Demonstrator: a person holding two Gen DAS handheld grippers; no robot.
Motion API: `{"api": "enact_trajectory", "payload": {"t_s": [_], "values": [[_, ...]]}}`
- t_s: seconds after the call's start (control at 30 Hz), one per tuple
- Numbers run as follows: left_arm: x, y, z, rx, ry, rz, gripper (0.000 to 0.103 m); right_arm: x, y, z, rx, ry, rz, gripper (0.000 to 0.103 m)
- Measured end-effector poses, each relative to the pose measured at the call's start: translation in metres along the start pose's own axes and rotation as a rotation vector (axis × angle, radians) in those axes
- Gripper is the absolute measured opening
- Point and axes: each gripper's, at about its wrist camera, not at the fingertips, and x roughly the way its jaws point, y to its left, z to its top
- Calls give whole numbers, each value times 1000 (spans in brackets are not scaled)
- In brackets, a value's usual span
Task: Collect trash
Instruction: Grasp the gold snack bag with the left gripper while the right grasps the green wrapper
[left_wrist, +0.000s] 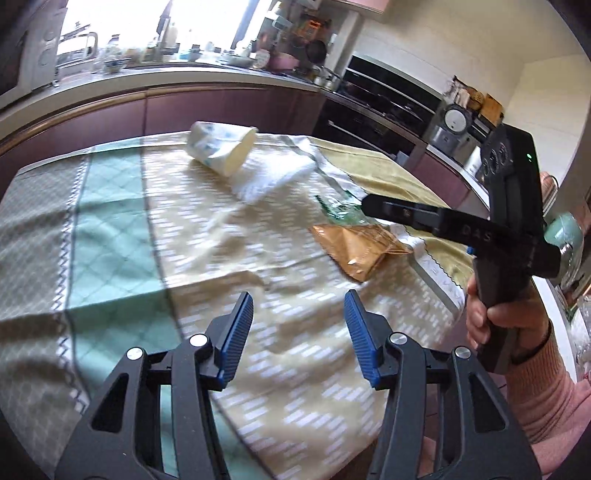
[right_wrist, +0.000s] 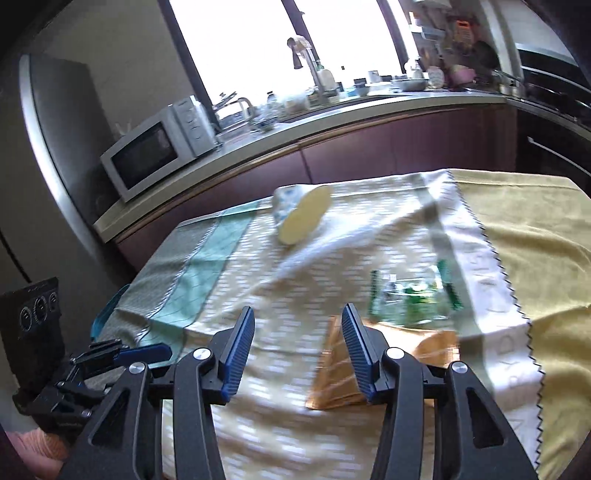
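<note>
Right wrist: brown wrapper (right_wrist: 388, 365) beside jaws.

window (right_wrist: 236, 44): bright, above counter
counter (right_wrist: 332, 114): long, cluttered, purple cabinets below
microwave (right_wrist: 159, 147): white, on counter's left end
oven (left_wrist: 388, 96): black, right of counter
table (right_wrist: 517, 229): in front of counter, cloth-covered

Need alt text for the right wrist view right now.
Open right hand-held gripper hovers empty over a patterned tablecloth, with a brown packet just ahead, a green-and-clear wrapper beyond, and a tipped cup farther back.
</note>
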Motion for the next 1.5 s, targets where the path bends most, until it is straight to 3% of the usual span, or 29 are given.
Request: {"api": "enact_trajectory", "payload": {"t_s": [0.23,0.47,0.77,0.83,0.87,0.93,1.0,1.17,1.5], "values": [[53,-51,18,85,62,-19,54,9,-73,7,116,12,-63,57],[89,-77,31,166,95,23,54,30,-97,14,152,53,-26,59],[124,-82,40,200,166,46,29,52,-100,20,141,88,6,58],[126,-78,40,186,173,31,19,53,-100,21,141,89,12,53],[126,-77,40,179,174,23,13,54,-101,21,141,91,16,46],[126,-74,39,159,173,12,11,54,-103,21,147,92,25,43],[124,-70,39,141,169,3,9,52,-105,20,153,87,36,12],[110,-65,35,133,147,-4,6,49,-105,18,154,80,54,5],[48,-54,28,137,57,14,4,21,-93,19,160,-9,100,3]]}}
